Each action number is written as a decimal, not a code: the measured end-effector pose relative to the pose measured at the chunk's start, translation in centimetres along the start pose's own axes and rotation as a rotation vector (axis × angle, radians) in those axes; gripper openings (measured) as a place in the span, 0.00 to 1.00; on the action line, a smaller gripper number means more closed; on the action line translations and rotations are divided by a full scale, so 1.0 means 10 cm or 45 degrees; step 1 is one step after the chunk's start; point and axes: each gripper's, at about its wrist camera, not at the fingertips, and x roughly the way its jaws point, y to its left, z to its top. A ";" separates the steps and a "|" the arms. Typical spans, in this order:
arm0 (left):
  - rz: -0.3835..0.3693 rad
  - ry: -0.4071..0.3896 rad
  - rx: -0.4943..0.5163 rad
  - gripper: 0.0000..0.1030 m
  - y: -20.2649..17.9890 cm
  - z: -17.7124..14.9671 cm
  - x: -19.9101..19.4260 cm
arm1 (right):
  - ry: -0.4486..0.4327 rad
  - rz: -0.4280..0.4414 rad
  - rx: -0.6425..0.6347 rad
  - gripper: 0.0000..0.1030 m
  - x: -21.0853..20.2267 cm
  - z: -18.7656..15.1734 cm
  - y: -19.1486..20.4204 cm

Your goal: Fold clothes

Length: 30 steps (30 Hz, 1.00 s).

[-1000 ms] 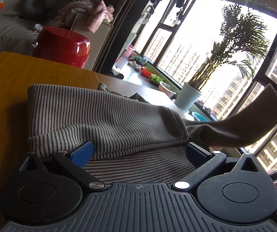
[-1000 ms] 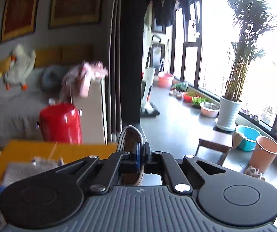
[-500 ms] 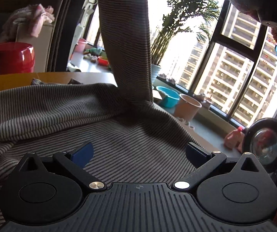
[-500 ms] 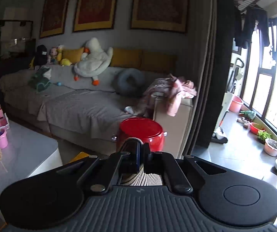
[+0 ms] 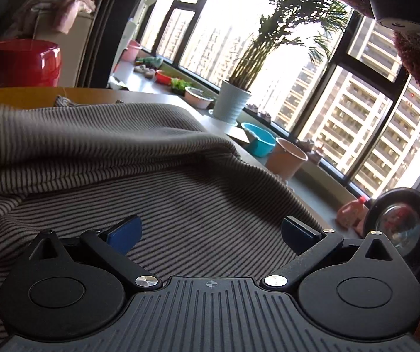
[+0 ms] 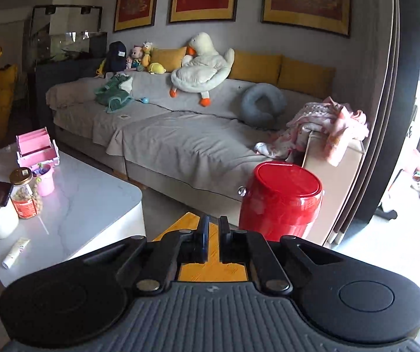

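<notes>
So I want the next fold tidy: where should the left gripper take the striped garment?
Probably the raised ridge of the striped garment, coming from the near side with the left gripper. Its fingers stand wide, and that hump lifts clear of the table.

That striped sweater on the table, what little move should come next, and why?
Probably bring the right gripper back to the striped sweater. Its jaws are opening with only the yellow table showing between them, so it holds nothing. The left gripper sits open over the cloth, which lies rumpled with a raised fold across it and needs another fold.
</notes>
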 end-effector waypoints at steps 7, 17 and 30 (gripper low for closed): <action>-0.008 0.013 -0.053 1.00 0.08 0.02 0.02 | 0.044 -0.054 0.186 0.49 -0.14 -0.50 -0.58; -0.005 0.017 -0.074 1.00 0.07 0.02 0.05 | -0.011 0.013 0.727 1.00 -0.51 -1.90 -1.47; 0.131 0.046 -0.222 1.00 0.00 0.13 -0.04 | -0.163 0.149 1.209 1.00 -0.37 -2.84 -1.99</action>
